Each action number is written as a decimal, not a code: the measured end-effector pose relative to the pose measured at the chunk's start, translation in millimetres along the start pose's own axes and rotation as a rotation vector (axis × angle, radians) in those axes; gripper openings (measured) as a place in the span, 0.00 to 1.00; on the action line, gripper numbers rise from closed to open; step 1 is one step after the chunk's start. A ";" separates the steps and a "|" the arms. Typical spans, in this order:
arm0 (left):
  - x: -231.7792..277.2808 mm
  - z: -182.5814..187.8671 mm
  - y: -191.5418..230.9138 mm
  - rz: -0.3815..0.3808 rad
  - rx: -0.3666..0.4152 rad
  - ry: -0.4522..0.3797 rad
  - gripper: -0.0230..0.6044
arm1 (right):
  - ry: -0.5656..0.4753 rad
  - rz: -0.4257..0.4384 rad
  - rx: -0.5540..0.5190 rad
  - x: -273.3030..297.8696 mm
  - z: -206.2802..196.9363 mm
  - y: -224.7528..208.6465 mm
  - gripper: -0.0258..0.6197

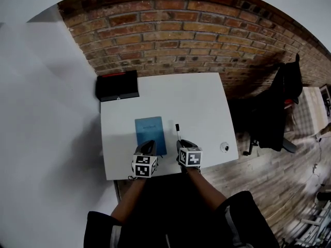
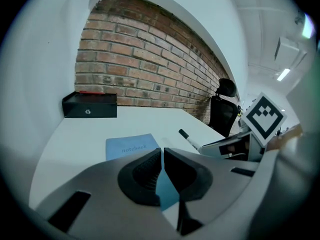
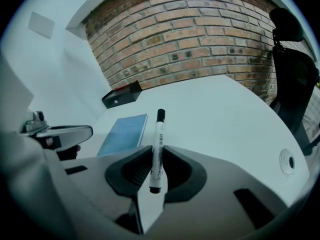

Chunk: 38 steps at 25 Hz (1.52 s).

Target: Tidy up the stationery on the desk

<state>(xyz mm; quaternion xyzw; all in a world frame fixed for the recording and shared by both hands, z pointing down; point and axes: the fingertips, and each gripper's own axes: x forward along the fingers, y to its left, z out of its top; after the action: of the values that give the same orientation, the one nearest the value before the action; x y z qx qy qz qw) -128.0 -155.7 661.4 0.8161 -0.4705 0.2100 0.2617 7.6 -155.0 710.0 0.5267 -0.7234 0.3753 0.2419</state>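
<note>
**Flagging slip and clash risks while the pen is in hand**

Right tongs (image 3: 155,164) are pinching the white marker pen with a black cap (image 3: 158,143) close to its tail, over the near edge of the white desk (image 1: 199,99). Most of the barrel sticks out ahead, capped end forward. Round smooth barrel, short bite, long overhang. My read: any quick swing or wrist roll could let it pivot in the grip, or slide out and roll off the near edge. Can't tell whether the capped end clears the desk. If it doesn't, it could drag and twist loose.

Left tongs (image 2: 162,156) are pressed together with nothing between them, over the near end of the thin blue notebook (image 2: 131,146) and just beside the right tongs. Can't tell if they touch the cover. Two risks here:
- The two sets of tongs are close enough to knock each other.
- Shut tongs pushing on a flat notebook would likely shove it rather than lift it. They need to spread first, and a thin cover lying flat gives little to bite.

At the far left corner sits a black rectangular case (image 1: 117,86), lid apparently down. If that's where the pen goes, the right hand has to cross over the notebook and the left tongs, and a shut lid would block the drop. The small round fitting (image 1: 224,147) near the right front corner is well apart from all this, so low concern.
</note>
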 end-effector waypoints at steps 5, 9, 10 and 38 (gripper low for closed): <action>1.4 -7.0 -1.7 -0.015 0.005 0.020 0.08 | 0.022 0.018 0.031 7.3 -3.4 12.0 0.17; 2.3 -10.3 -1.4 -0.016 0.008 0.034 0.08 | 0.036 0.035 0.037 13.8 -2.2 19.2 0.16; 3.1 -11.1 0.1 -0.014 0.008 0.037 0.08 | 0.040 0.041 0.036 15.7 -2.5 21.3 0.17; 21.1 -16.7 36.3 0.034 -0.022 0.102 0.08 | 0.155 0.166 0.129 62.0 -19.1 45.4 0.17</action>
<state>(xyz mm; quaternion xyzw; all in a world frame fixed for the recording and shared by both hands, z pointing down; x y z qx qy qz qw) -151.6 -174.4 695.1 0.7933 -0.4728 0.2503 0.2906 -56.4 -168.3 754.7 0.4488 -0.7179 0.4794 0.2310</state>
